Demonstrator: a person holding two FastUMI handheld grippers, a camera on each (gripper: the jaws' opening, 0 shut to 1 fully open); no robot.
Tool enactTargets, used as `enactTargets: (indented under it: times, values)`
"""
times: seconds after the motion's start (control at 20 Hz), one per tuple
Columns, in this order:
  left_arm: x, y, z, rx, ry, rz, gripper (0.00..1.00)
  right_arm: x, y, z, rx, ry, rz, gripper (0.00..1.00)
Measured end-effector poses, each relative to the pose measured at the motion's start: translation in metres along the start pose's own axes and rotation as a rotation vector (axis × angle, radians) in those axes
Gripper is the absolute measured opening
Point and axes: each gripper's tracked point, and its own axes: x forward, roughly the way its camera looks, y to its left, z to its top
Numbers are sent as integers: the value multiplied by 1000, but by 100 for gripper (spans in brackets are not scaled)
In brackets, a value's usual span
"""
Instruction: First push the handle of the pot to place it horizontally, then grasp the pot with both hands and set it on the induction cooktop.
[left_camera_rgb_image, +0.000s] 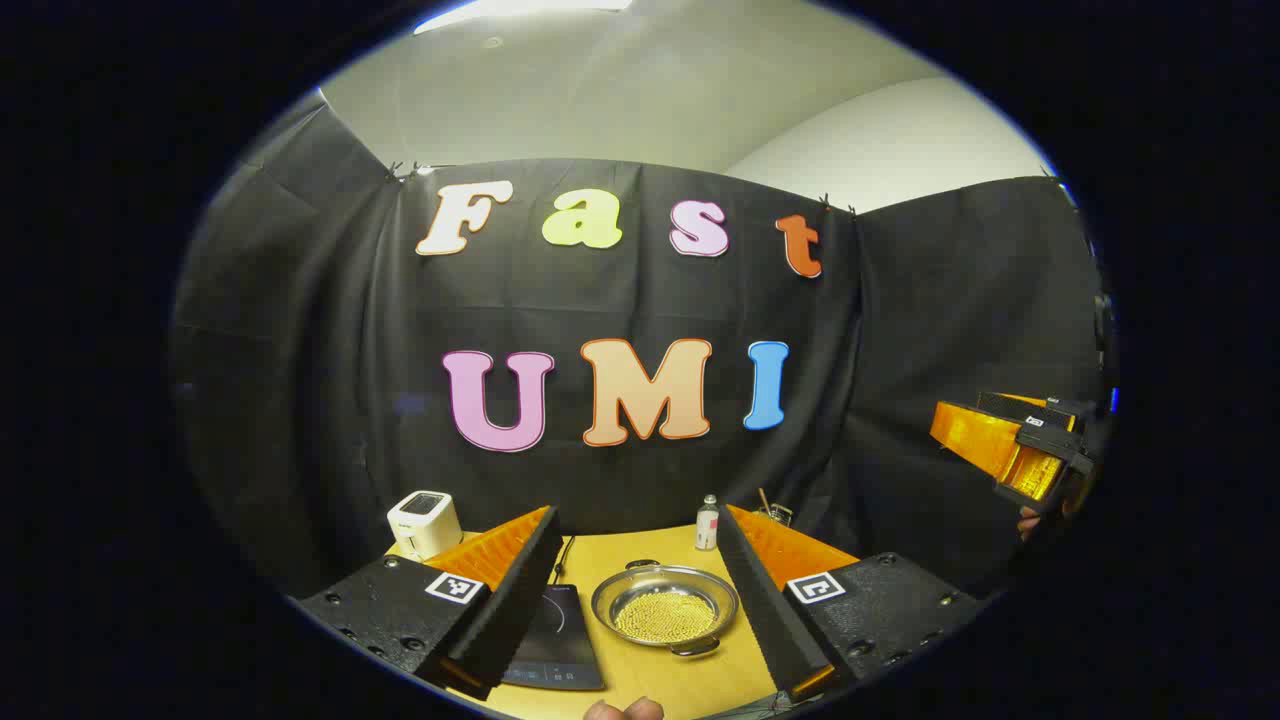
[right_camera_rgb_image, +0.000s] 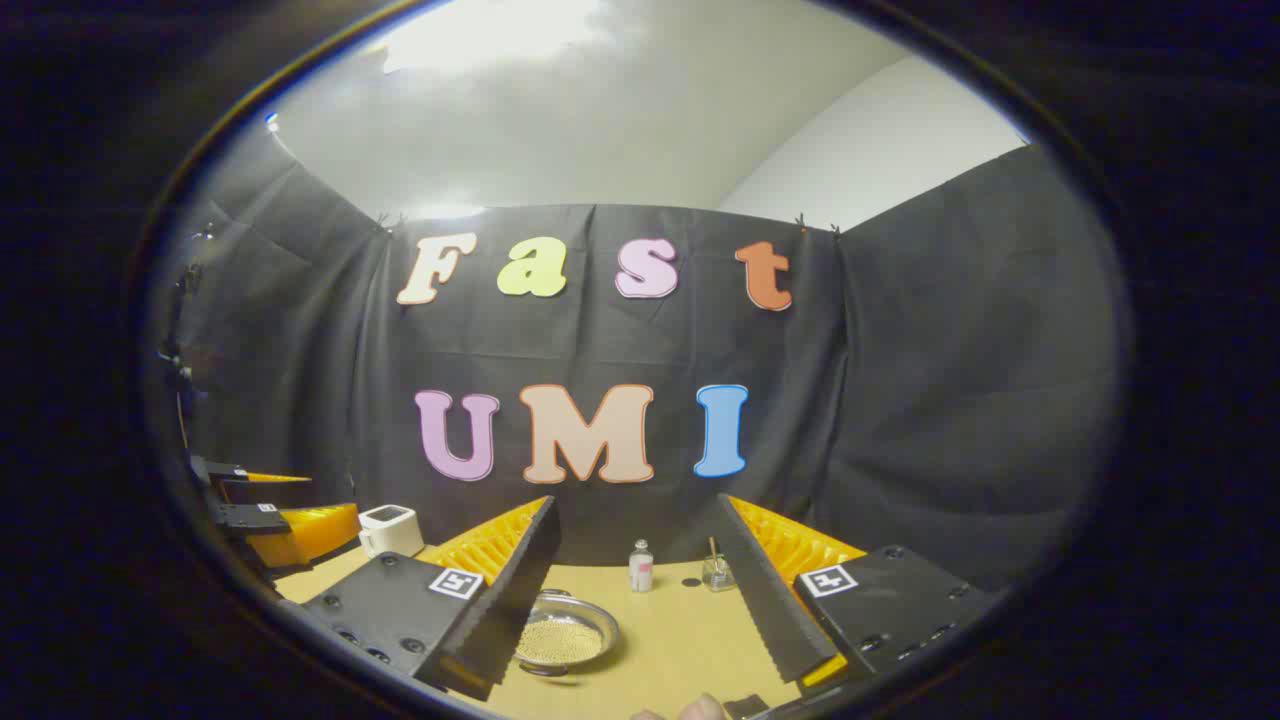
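The table is seen below both grippers, a yellowish surface spread ahead of the fingers. On it, the induction cooktop is found just inside the near finger on the left of the left gripper, partly hidden by that finger. The pot, a shallow metal pan filled with small yellow grains, is framed between the left gripper's fingers, just beside the cooktop and apart from it. One loop handle is turned toward the camera and another is glimpsed at the far rim, so the handles are judged not yet to lie crosswise.

In the right gripper view, the pot is found ahead and to the left of the right gripper, half covered by its left finger. Both grippers are held well above the table with fingers spread wide, and nothing is gripped.

For the push, one finger is best lowered beside the near handle and swept sideways slowly, so that the pot is turned rather than slid or spilled.

Farther back, a white appliance and a small bottle are seen.
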Motion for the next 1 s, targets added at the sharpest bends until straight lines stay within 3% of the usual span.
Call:
enactTargets:
  times: [0.55,0.7,0.75,0.85,1.0]
  values:
    - [-2,4,1,29,-2,17,95,6,1,-4,13,16,14,97]
    - [-1,7,0,33,-2,23,91,7,6,-6,20,23,21,97]
    - [-3,10,0,35,-2,27,95,8,8,-5,23,24,23,97]
    - [-4,16,3,40,-10,39,91,8,13,-3,28,19,28,97]
    - [-9,29,7,55,-26,56,94,12,29,-10,37,29,49,97]
